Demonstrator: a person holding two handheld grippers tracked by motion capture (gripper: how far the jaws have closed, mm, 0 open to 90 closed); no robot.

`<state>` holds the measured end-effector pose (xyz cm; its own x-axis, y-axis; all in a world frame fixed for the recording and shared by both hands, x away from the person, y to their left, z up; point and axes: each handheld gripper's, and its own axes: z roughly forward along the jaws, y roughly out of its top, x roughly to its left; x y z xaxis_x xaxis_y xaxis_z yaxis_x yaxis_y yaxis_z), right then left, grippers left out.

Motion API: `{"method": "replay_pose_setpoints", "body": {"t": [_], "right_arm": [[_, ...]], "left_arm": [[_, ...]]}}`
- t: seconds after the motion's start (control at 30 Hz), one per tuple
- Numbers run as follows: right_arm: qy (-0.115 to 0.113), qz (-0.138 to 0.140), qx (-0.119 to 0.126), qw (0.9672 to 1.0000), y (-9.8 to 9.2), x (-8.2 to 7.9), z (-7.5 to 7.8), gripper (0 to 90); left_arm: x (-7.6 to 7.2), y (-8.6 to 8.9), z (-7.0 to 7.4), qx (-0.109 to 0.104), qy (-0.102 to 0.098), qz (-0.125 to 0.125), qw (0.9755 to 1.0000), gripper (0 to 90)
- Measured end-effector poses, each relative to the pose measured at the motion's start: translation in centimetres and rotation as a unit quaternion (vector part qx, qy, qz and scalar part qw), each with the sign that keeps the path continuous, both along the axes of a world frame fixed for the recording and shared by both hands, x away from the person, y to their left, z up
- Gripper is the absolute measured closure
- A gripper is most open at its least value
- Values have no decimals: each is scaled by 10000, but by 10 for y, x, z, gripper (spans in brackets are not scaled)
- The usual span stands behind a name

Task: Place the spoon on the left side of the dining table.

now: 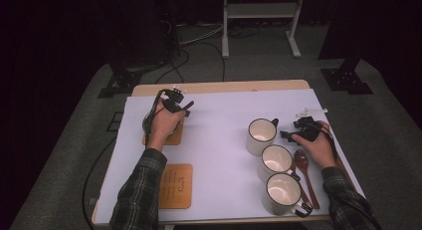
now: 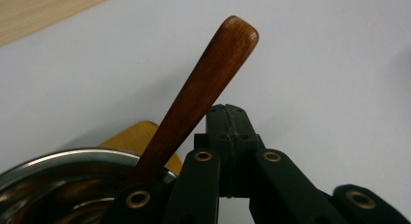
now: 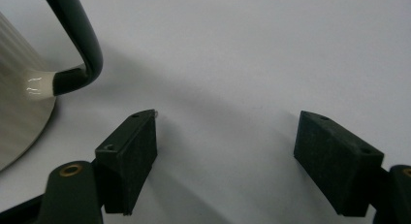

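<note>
My left gripper is over a wooden coaster at the sheet's left. In the left gripper view its jaws are pressed together with nothing between them. Just to their left a brown wooden spoon handle leans up out of a cup that stands on the coaster. My right gripper lies on the sheet at the right, beside the handle of the farthest white cup. In the right gripper view it is open over bare sheet, with the cup's dark handle to the upper left.
Two more white cups stand in a row toward the front right. Wooden spoons lie beside them under the right hand. A second coaster lies at the front left. A white sheet covers the table.
</note>
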<state>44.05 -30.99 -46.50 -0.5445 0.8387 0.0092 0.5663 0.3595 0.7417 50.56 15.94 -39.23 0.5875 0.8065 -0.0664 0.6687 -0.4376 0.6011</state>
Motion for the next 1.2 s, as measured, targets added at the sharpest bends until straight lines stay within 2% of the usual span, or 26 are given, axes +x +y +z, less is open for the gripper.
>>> {"method": "replay_pose_setpoints", "body": {"t": [0.03,0.27,0.57,0.63,0.87,0.9,1.2], "right_arm": [[6,-1,5,10000,0,0,0,217],[3,0,2,10000,0,0,0,217],[0,1,-1,10000,0,0,0,217],[0,1,0,10000,0,0,0,217],[0,2,3,10000,0,0,0,217],[0,2,3,10000,0,0,0,217],[-1,5,2,10000,0,0,0,217]], "left_arm": [[2,0,0,35,-7,16,10000,900],[16,5,1,-120,-72,228,9996,900],[29,12,1,-205,-93,450,9987,900],[32,13,1,-150,-59,472,9988,900],[38,19,3,-167,-83,634,9978,900],[40,23,4,-123,-108,661,9977,900],[41,52,2,-238,-108,1071,9939,900]]}}
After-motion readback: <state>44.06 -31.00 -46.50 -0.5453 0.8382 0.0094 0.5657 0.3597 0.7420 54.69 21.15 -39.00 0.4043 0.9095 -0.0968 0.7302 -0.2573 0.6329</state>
